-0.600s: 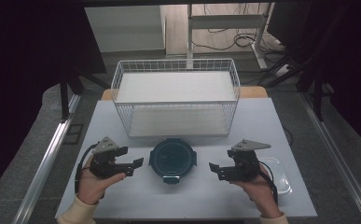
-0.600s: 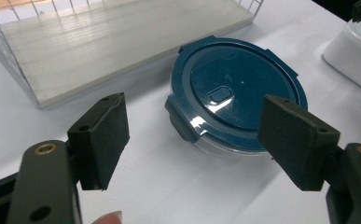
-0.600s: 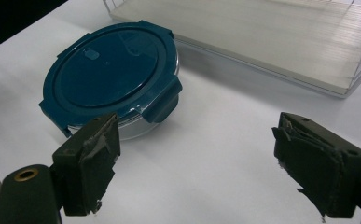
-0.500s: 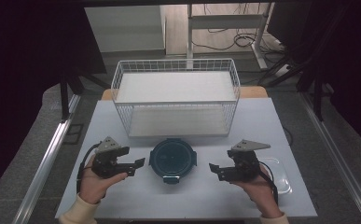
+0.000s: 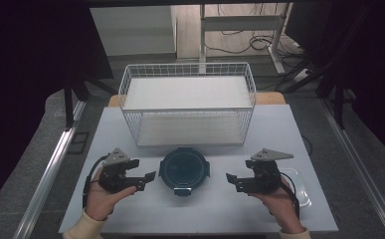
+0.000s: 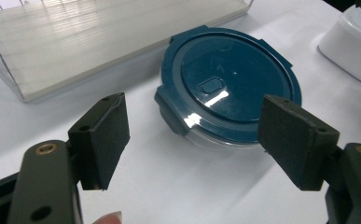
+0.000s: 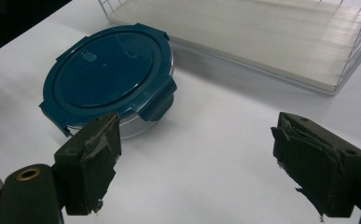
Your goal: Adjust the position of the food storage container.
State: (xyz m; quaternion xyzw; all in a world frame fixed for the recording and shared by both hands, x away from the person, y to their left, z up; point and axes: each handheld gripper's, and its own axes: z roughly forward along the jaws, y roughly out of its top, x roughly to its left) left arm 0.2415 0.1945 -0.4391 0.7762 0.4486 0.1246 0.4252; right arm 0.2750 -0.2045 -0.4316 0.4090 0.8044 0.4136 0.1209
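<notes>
So far nothing's been picked up: the round container w/ blue lid (image 5: 183,170) sits flat on the white table (image 5: 210,209), near the front edge, between both tools and just in front of the wire basket (image 5: 188,107). Left gripper (image 5: 149,180) is held beside its left side, jaws spread wide w/ nothing between them; in the left gripper view the container (image 6: 225,91) lies just ahead of the pads, not touching. Right gripper (image 5: 231,180) is the same on the other side: jaws apart, empty, w/ a bit of bare table between it and the container (image 7: 108,79). Lid looks fully seated, latch tabs down. My read: approach stage only, so grasp, lift and whatever placing follows are all left. Other stuff: a clear lidded tub (image 5: 299,186) by the right hand, partly hidden under it; it shows as a white box (image 6: 353,30) in the left gripper view. Basket looks empty apart from its pale floor board. Nothing blocks either side of the container; only the basket's front wall close behind limits room.
</notes>
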